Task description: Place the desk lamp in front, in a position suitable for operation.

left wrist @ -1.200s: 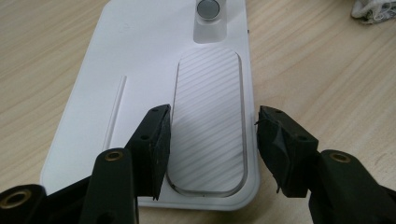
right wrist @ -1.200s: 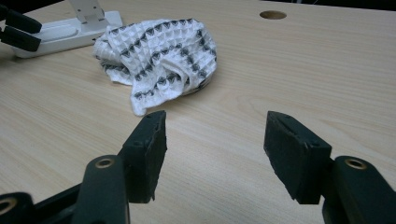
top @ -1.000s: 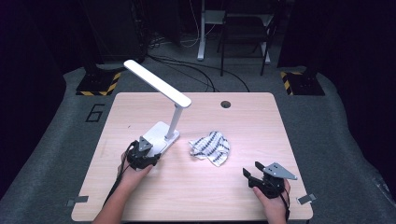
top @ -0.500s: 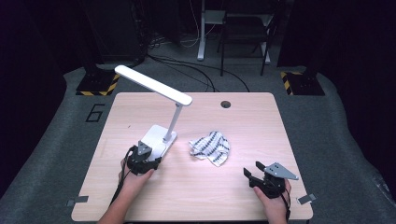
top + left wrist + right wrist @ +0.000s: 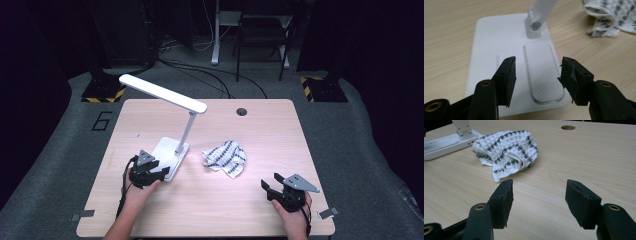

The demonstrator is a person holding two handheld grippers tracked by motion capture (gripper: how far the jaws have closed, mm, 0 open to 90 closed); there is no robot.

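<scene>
The left hand-held gripper (image 5: 161, 173) hovers over the near end of the desk lamp's (image 5: 170, 125) white base, its jaws spread wide with nothing between them; in the left gripper view (image 5: 537, 75) the two black pads stand either side of a ribbed, rounded-rectangle panel set into the base, clear of it. The base lies flat on the surface (image 5: 260, 130), toward the left side, and from its far end a white stem rises on a round hinge, leaning a little to the right. At the top of the stem a long flat lamp head reaches out to the left, over the far left corner of the surface.

Just right of the base, near but apart from it, lies a crumpled white cloth (image 5: 226, 157) with a dark checked pattern. In the left gripper view the cloth (image 5: 610, 17) shows at the upper right.

The right hand-held gripper (image 5: 266, 189) rests well apart at the near right corner of the surface, a grey three-cornered plate on top, jaws spread wide and empty. In the right gripper view (image 5: 537, 195) its pads point toward the cloth (image 5: 507, 151), with bare wood between. A round cable hole (image 5: 242, 111) sits near the far edge.
</scene>
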